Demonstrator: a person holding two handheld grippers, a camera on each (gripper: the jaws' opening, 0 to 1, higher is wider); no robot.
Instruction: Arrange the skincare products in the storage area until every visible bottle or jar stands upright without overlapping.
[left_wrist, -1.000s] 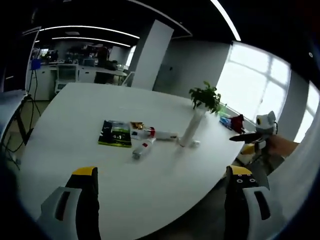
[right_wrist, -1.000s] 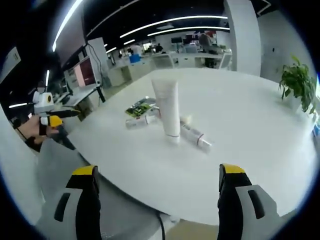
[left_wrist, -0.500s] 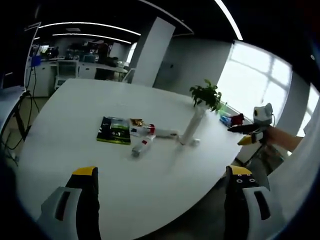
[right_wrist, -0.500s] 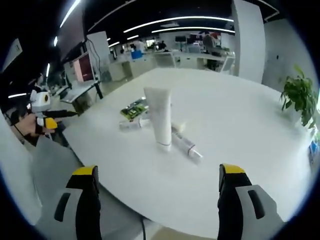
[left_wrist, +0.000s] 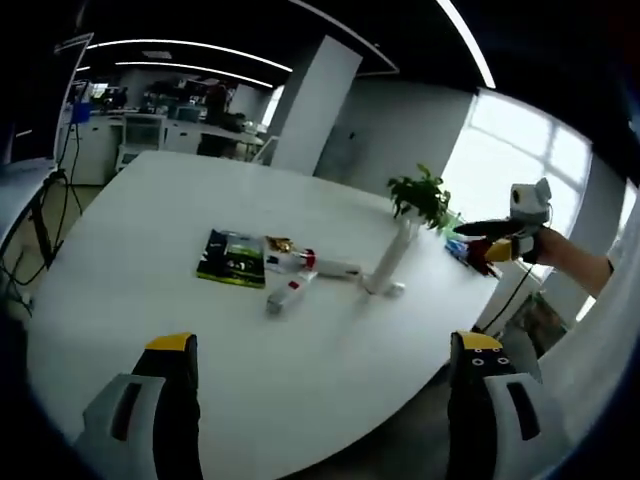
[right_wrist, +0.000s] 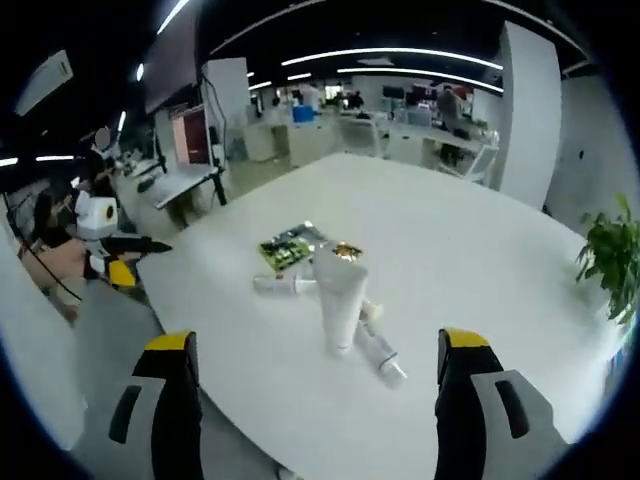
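Note:
A tall white tube (left_wrist: 385, 260) (right_wrist: 338, 298) stands upright on its cap near the middle of the white table (left_wrist: 140, 300) (right_wrist: 470, 240). A white tube with a red band (left_wrist: 308, 264) (right_wrist: 378, 354) lies flat beside it. A second small tube (left_wrist: 284, 296) (right_wrist: 284, 285) lies flat next to a green packet (left_wrist: 232, 259) (right_wrist: 290, 248) and a small gold item (left_wrist: 277, 243) (right_wrist: 346, 249). My left gripper (left_wrist: 324, 345) (right_wrist: 118, 245) is open, held back from the table's edge. My right gripper (right_wrist: 315, 342) (left_wrist: 500, 236) is open, raised over the opposite edge.
A potted green plant (left_wrist: 420, 195) (right_wrist: 610, 255) stands at the table's edge near some small colourful items (left_wrist: 462, 247). A person's hand (left_wrist: 575, 268) holds the right gripper. Desks and monitors (right_wrist: 190, 140) fill the office behind.
Both cameras have shifted; the right gripper has risen and now looks down on the table from higher. The tubes and the packet have stayed in place.

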